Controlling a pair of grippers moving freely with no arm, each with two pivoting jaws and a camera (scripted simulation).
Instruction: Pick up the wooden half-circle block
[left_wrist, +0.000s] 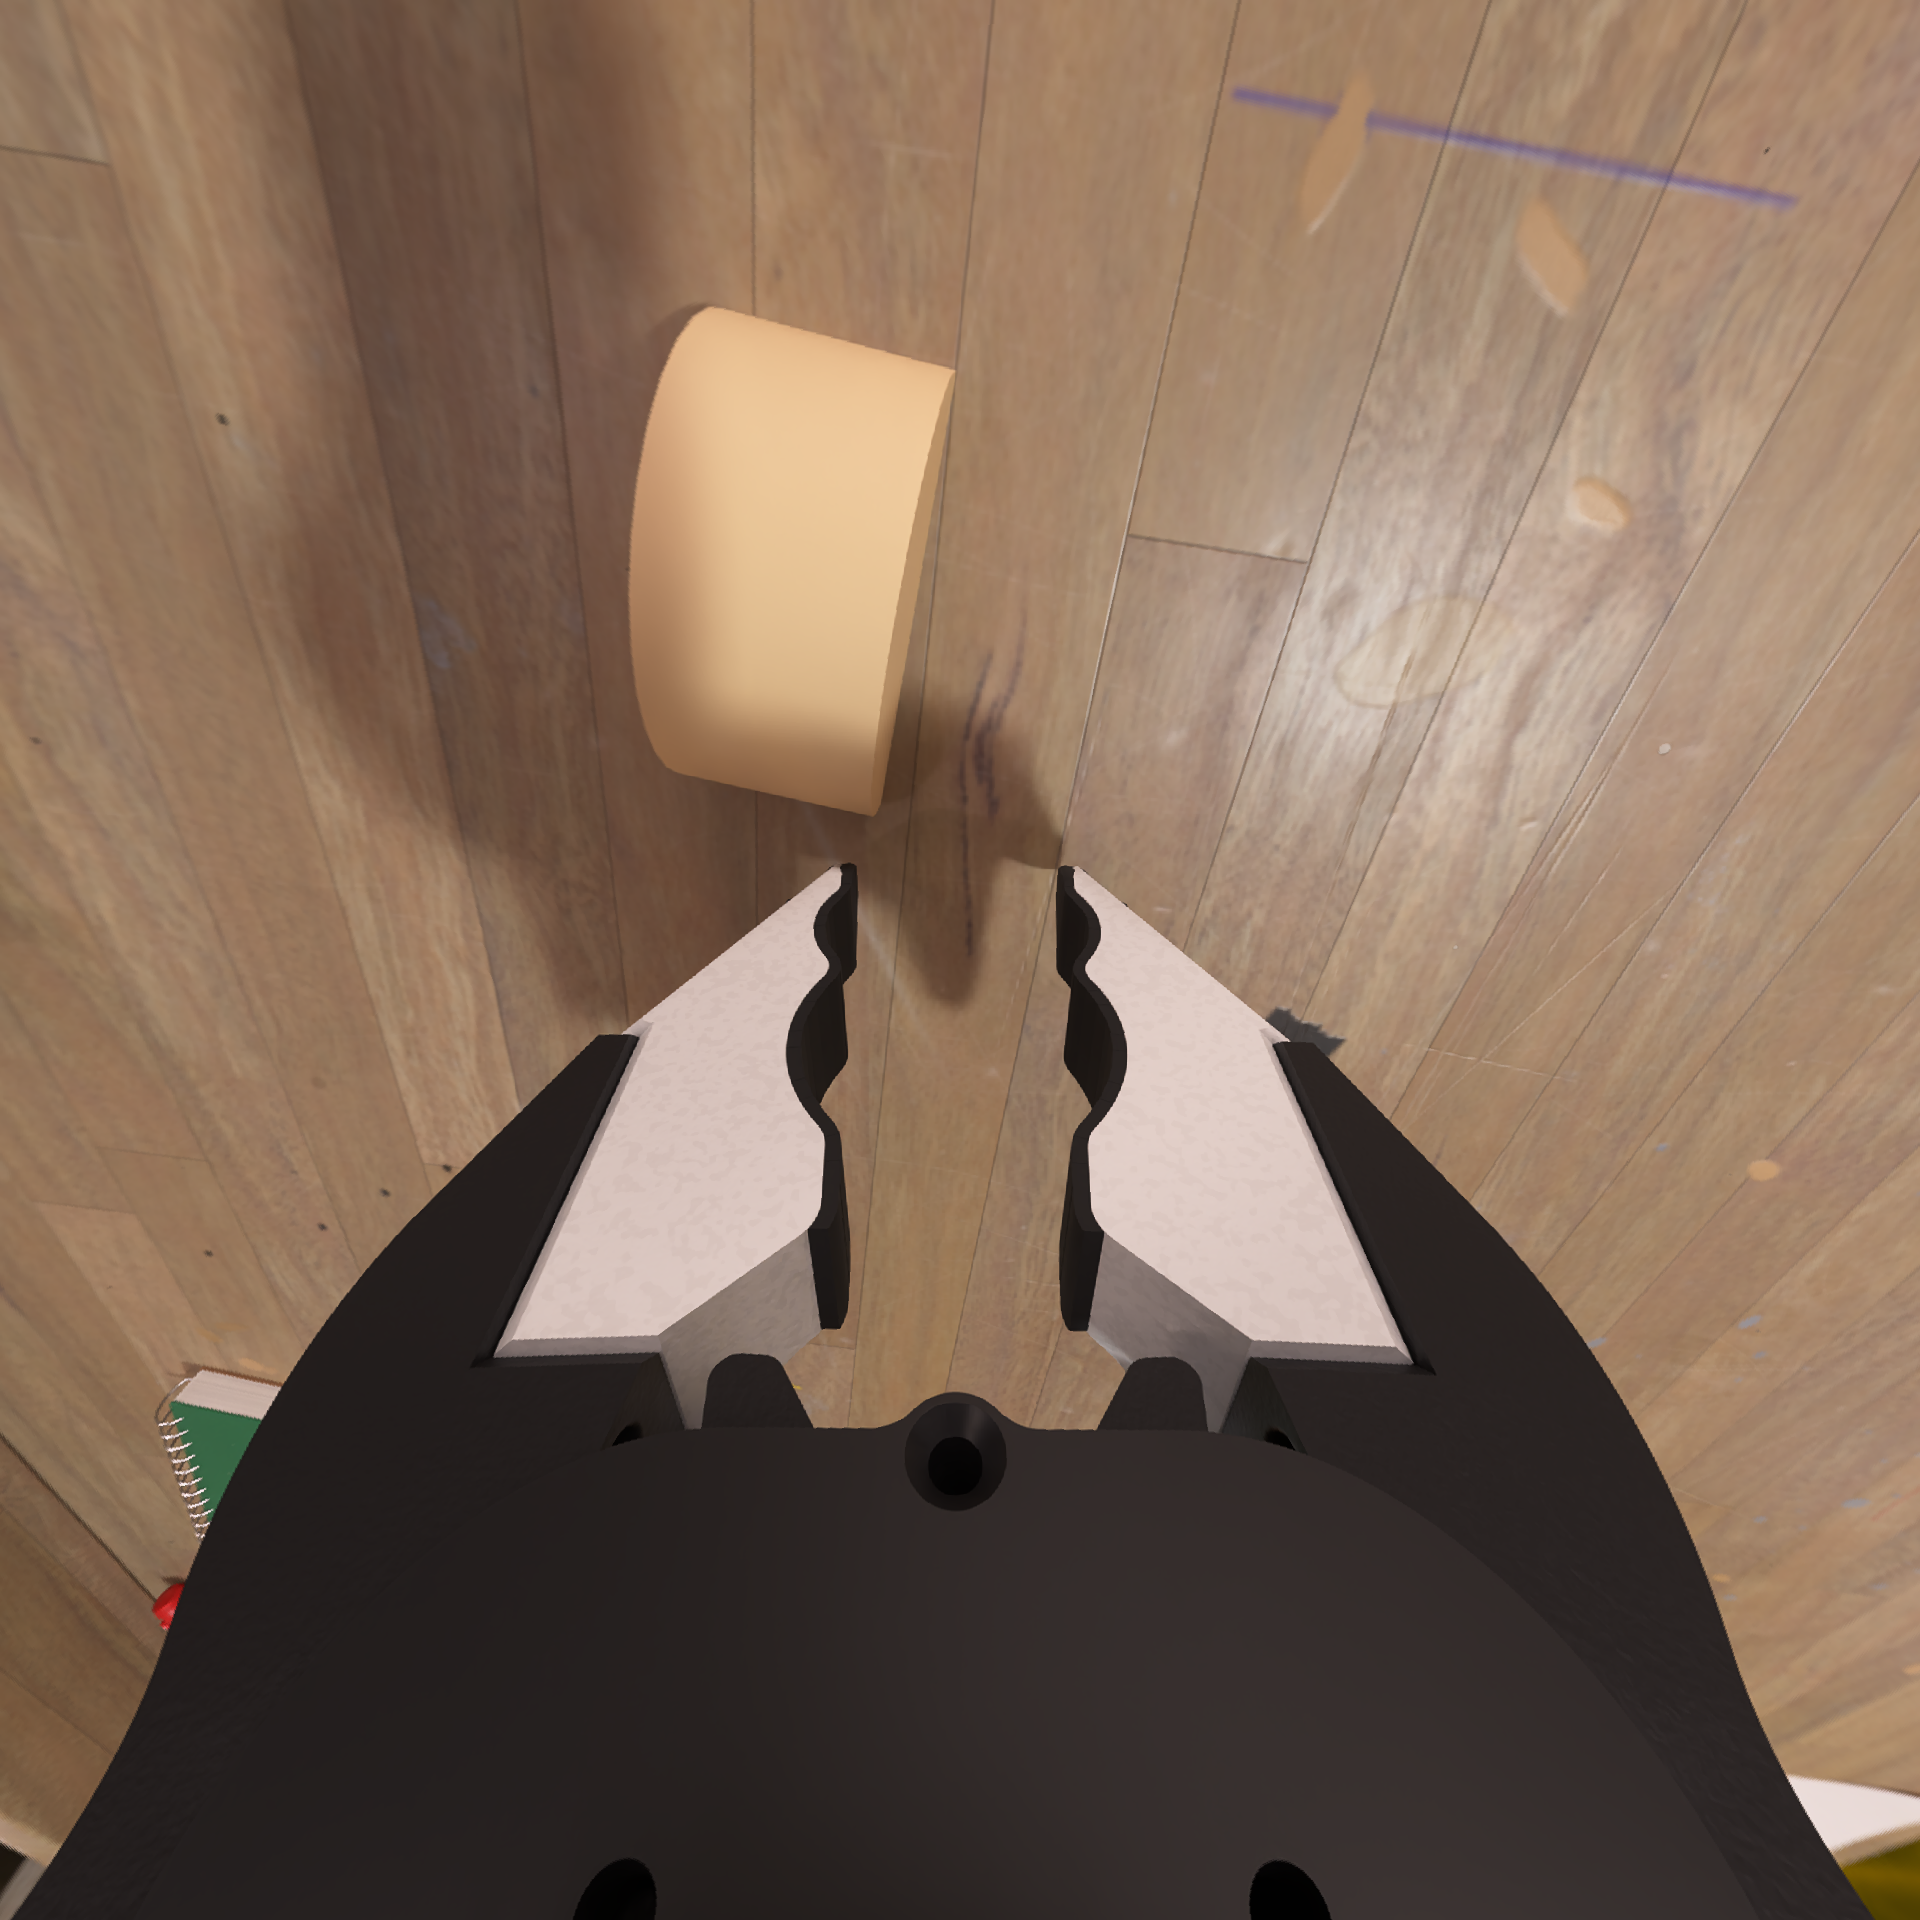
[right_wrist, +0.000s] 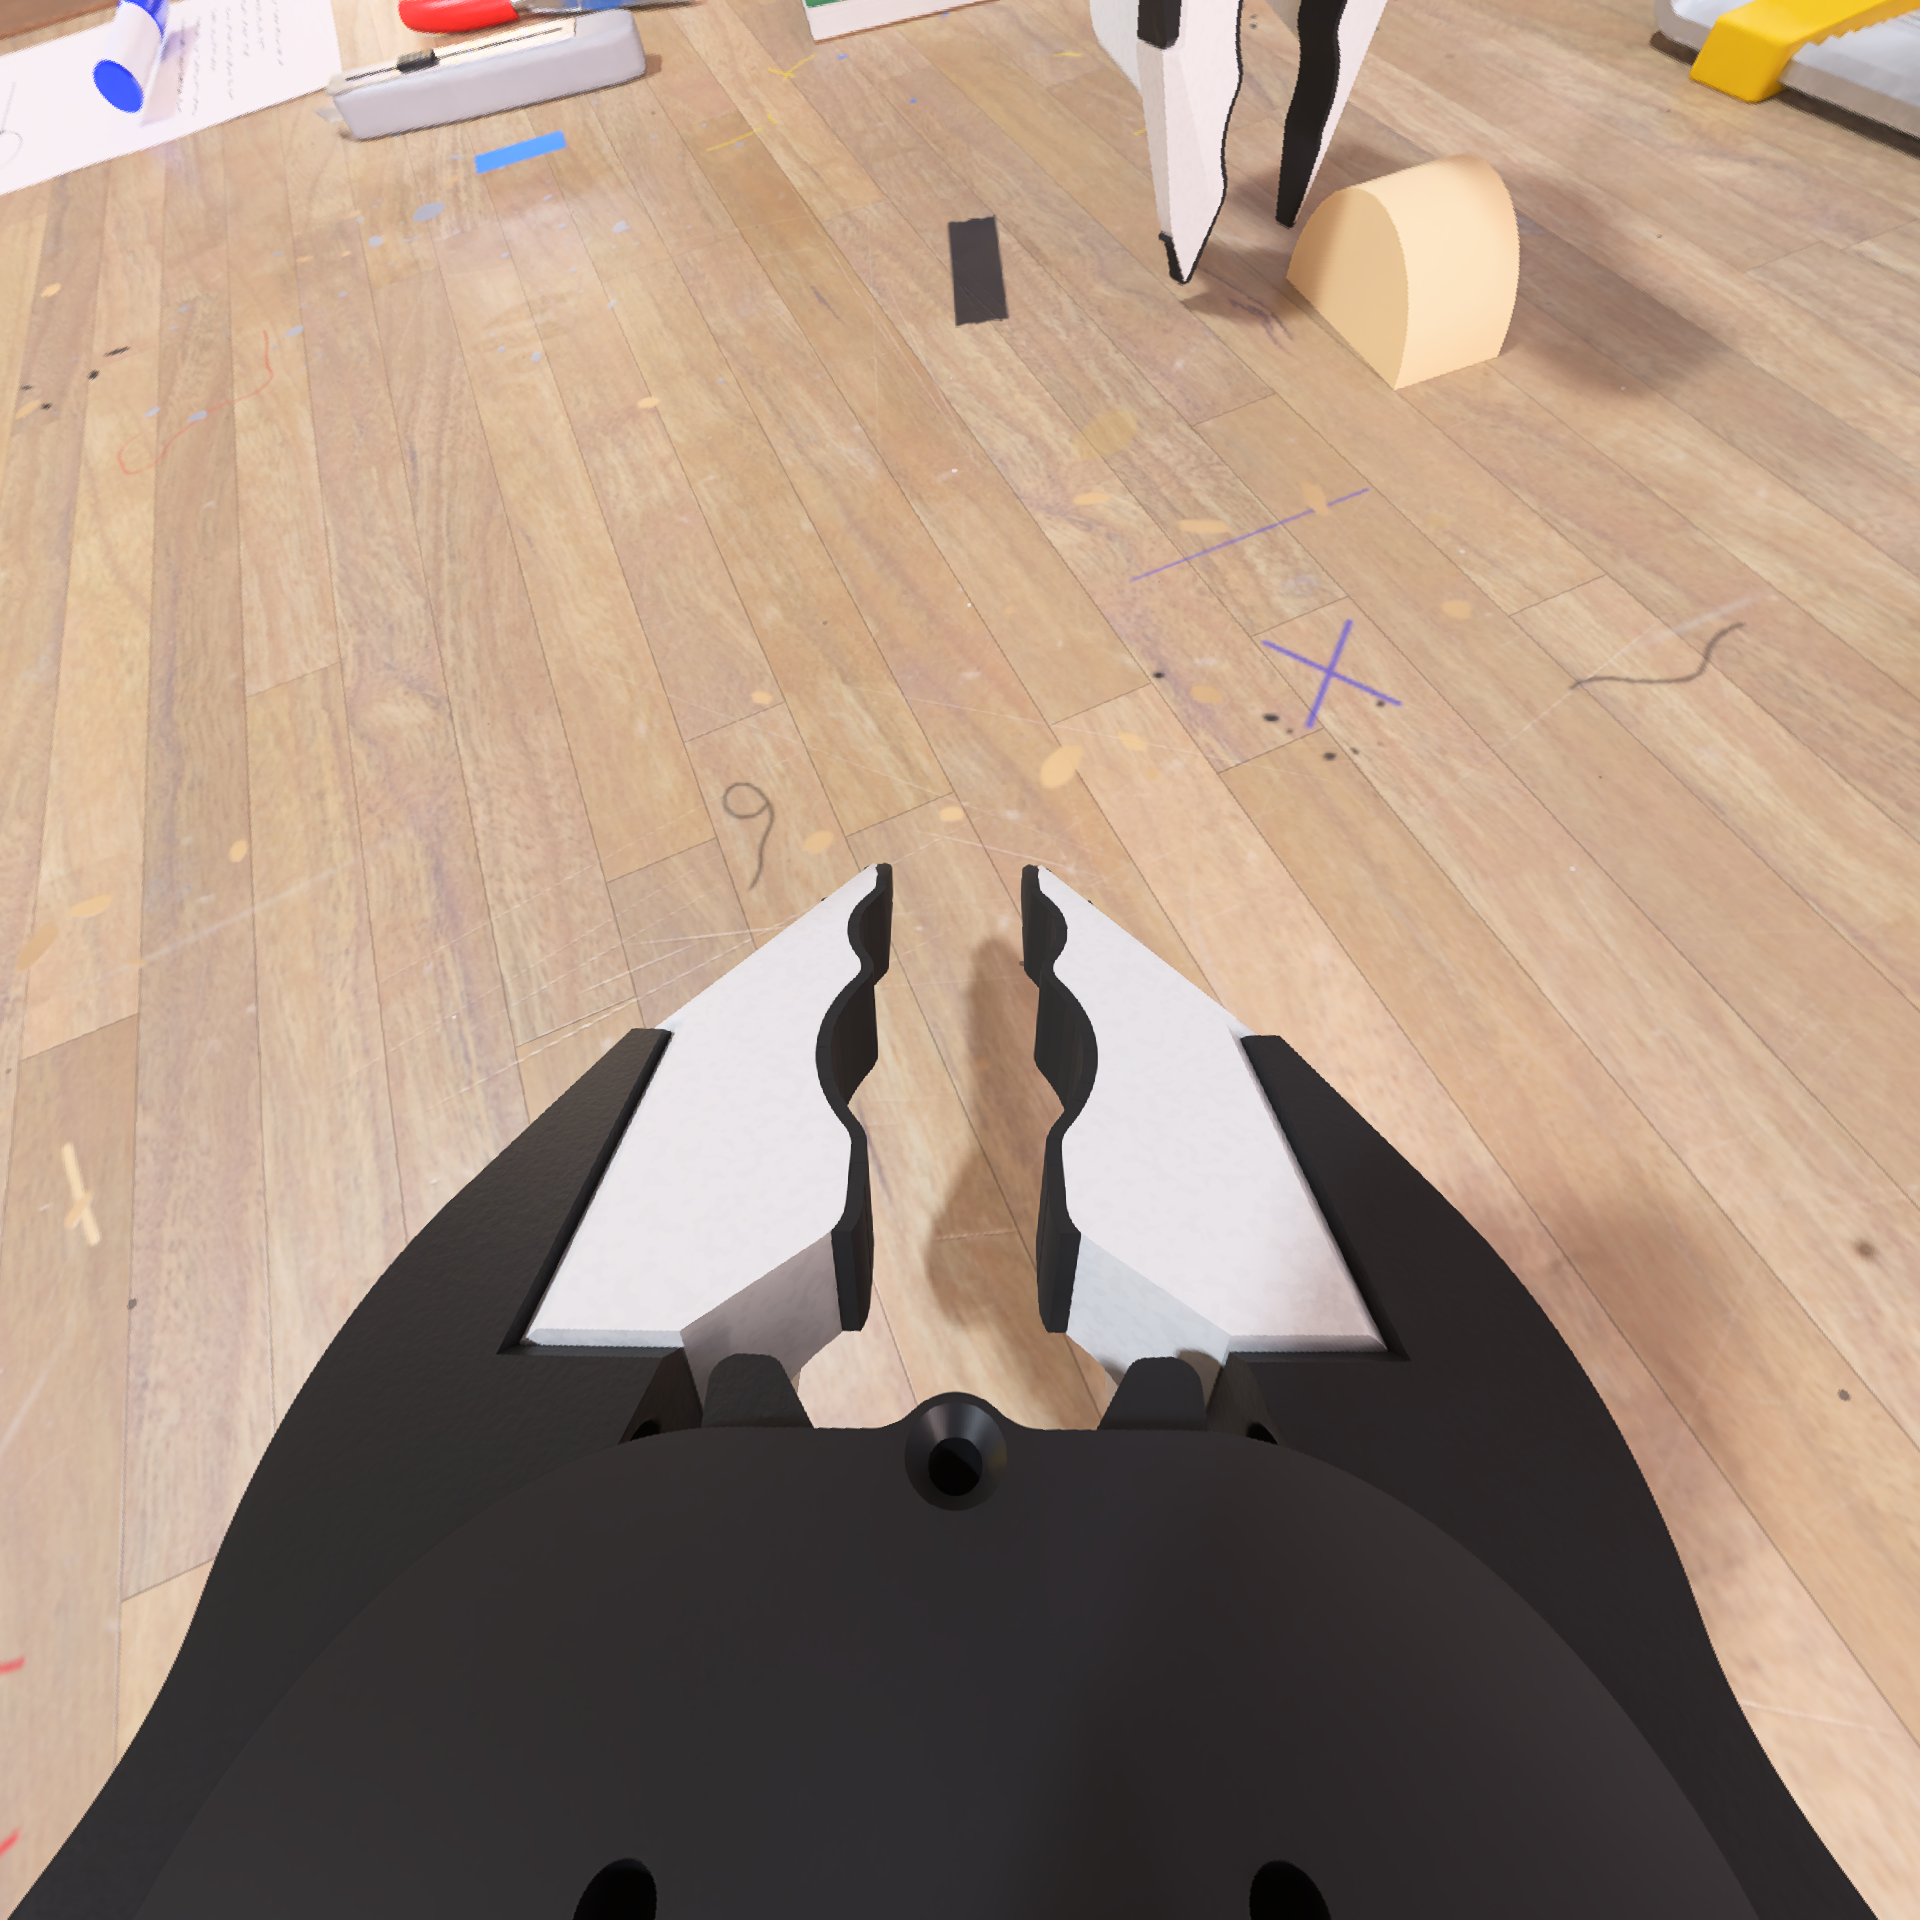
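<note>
Several loose things are seen along the far edge of the wooden counter (right_wrist: 520, 623) in the right wrist view: a blue-capped marker (right_wrist: 133, 57) lying on a white sheet of paper (right_wrist: 239, 73), a grey case (right_wrist: 488, 78) with a red-handled tool (right_wrist: 457, 12) just behind it, and a yellow-handled tool (right_wrist: 1787, 42) at the far right. A strip of blue tape (right_wrist: 520, 152) and a strip of black tape (right_wrist: 977, 270) are stuck flat to the boards, and pen marks and paint flecks are scattered over the surface. A green spiral notebook (left_wrist: 213, 1455) is glimpsed at the lower left of the left wrist view, partly hidden by the gripper body. None of these lies between either gripper and the block.

The wooden half-circle block (left_wrist: 779, 561) is set on its flat side, curved face up, with bare counter all around it. The left gripper (left_wrist: 954, 873) is held above the counter with its fingers moderately parted and nothing between them; the block is ahead and slightly left of the tips, near but untouched. In the right wrist view the same gripper (right_wrist: 1236, 249) is seen pointing downward just beside the block (right_wrist: 1413, 270), its tips close to the boards.

The right gripper (right_wrist: 956, 873) is kept well apart from the block, its fingers narrowly parted and empty, over bare boards.
</note>
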